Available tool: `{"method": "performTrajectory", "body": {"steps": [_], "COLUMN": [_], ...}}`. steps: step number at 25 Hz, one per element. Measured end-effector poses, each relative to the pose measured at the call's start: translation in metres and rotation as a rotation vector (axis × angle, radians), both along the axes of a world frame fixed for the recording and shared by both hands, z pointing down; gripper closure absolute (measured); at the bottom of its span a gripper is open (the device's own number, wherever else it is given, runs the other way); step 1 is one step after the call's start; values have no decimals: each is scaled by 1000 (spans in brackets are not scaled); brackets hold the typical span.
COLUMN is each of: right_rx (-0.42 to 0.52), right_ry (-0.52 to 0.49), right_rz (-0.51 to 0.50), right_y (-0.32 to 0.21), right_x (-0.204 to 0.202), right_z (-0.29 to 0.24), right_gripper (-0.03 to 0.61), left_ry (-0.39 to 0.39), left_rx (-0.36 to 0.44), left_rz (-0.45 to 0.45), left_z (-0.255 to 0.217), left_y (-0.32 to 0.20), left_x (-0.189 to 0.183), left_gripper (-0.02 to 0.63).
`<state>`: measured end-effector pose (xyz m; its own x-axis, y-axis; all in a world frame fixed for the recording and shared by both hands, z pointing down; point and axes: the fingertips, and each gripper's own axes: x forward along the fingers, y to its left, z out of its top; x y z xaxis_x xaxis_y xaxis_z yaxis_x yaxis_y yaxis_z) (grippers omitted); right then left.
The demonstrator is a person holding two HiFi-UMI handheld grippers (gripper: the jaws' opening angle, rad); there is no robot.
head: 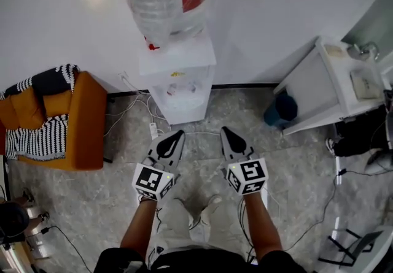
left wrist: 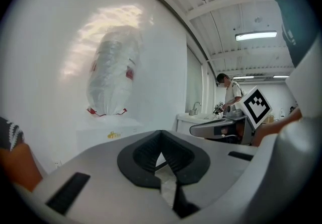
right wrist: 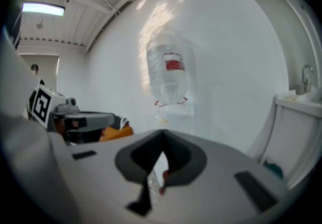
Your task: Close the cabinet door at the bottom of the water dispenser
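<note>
grey floor [head: 86, 204] | water dispenser [head: 179, 78] just ahead of left tool [head: 177, 135], right tool [head: 225, 131] | not touching

The left hand-held gripper [head: 175, 138] and the right hand-held gripper [head: 228, 137] are formed of pale grey shells lined with black ribbed pads. White cubes [head: 153, 181] printed with black square markers are mounted behind both. Dark clothing [head: 184, 262] is worn.

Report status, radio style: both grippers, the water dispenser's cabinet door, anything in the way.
Left gripper shut, empty; right gripper shut, empty. Water dispenser ahead, not touched; door state can't be told. Cables on floor at its foot.
</note>
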<state>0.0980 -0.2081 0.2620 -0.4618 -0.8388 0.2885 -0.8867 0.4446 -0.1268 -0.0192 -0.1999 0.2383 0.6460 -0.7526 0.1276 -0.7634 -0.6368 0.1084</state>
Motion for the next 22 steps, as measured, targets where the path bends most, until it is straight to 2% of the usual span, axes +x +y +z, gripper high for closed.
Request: {"method": "performTrajectory", "body": {"steps": [6, 11, 16, 22], "right_rx": [16, 26, 53, 63], "right_ry": [-13, -21, -11, -64], "right_rz": [-12, -11, -22, 0], "right_y": [7, 13, 26, 45], "right_x": [1, 3, -3, -2], "right_z": [-80, -130, -176, -213], "right_gripper": [545, 545, 545, 545], "left_ry": [4, -6, -13, -37], "left_rx": [-1, -2, 18, 63], "left_rz": [-37, -76, -50, -55], "left_z": [-76, -121, -163, -202], "left_y": [10, 15, 31, 50], "left_x": [-12, -21, -17, -16], "left_gripper": [603, 603, 603, 603]}}
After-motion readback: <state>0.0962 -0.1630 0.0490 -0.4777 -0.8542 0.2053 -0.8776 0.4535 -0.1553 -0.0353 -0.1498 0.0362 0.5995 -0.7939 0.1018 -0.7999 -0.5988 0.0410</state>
